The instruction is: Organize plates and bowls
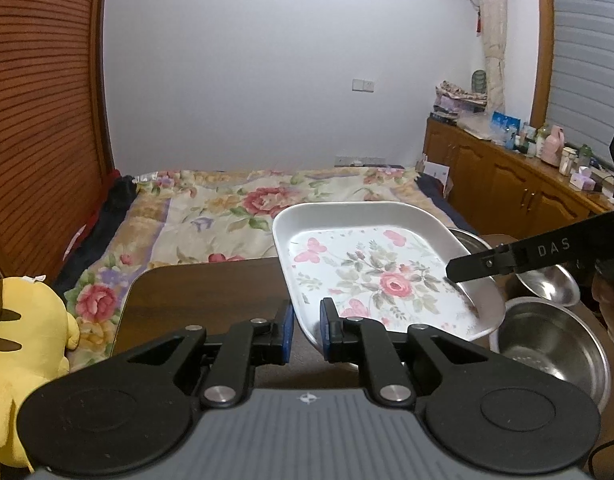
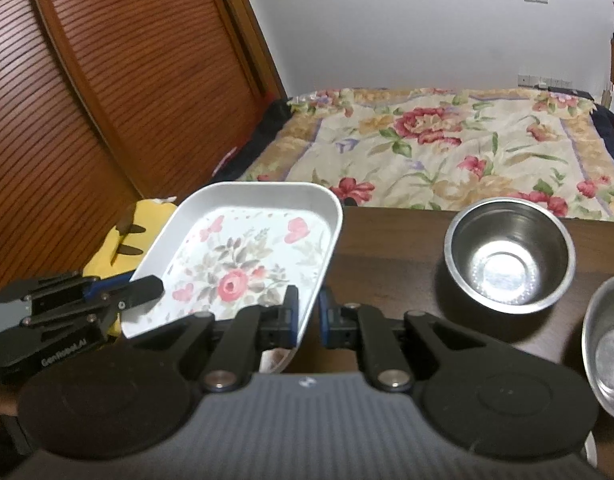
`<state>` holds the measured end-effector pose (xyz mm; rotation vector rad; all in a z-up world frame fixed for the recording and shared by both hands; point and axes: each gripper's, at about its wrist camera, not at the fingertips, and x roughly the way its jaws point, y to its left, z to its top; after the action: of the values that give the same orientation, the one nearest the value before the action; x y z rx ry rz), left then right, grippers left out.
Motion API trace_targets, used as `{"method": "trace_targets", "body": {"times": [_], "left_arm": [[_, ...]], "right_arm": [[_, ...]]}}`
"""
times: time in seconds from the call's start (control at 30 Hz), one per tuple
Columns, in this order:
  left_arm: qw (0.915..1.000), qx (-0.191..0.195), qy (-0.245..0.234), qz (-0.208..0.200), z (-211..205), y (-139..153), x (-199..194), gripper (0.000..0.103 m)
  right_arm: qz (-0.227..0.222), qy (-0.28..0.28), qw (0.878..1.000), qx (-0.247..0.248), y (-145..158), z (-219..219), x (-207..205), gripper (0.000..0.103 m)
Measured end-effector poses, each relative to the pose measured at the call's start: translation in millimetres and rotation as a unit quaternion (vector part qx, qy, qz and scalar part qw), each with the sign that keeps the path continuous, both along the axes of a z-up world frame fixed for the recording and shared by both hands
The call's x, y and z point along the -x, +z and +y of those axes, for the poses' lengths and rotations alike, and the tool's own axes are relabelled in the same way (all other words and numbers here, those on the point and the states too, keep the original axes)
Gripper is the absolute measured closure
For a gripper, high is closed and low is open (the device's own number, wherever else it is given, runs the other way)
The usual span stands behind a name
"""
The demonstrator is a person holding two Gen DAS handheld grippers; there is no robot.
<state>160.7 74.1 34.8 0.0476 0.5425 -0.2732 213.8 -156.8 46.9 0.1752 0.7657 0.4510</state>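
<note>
A white rectangular plate with a rose and butterfly print [image 1: 371, 276] is held tilted above the dark wooden table [image 1: 203, 292]. My left gripper [image 1: 307, 330] straddles its left rim, jaws a little apart around the edge. My right gripper [image 2: 307, 316] straddles its right rim [image 2: 319, 280] the same way. In the left wrist view the right gripper's finger [image 1: 491, 262] lies over the plate's right edge. In the right wrist view the left gripper [image 2: 139, 294] holds the plate's left edge. Steel bowls [image 2: 509, 250] stand on the table to the right.
A second steel bowl [image 2: 607, 344] sits at the right edge, and several steel bowls [image 1: 551, 340] crowd right of the plate. A yellow plush toy [image 1: 23, 340] lies left of the table. A floral bed [image 1: 227, 208] lies beyond the table.
</note>
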Motion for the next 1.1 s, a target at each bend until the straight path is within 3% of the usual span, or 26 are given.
{"method": "trace_targets", "body": {"times": [0.47,1.1], "left_arm": [[1.0,0.008,0.001,0.0,3,3,38,0.088],[0.9998,0.017,-0.005,0.01,6,-11,74,0.088]], "right_arm": [[-0.019,0.007,1.0,-0.02,-2,-12,27,0.091],[-0.009,0.019,0.998,-0.053,-23,-24,66,0.091]]}}
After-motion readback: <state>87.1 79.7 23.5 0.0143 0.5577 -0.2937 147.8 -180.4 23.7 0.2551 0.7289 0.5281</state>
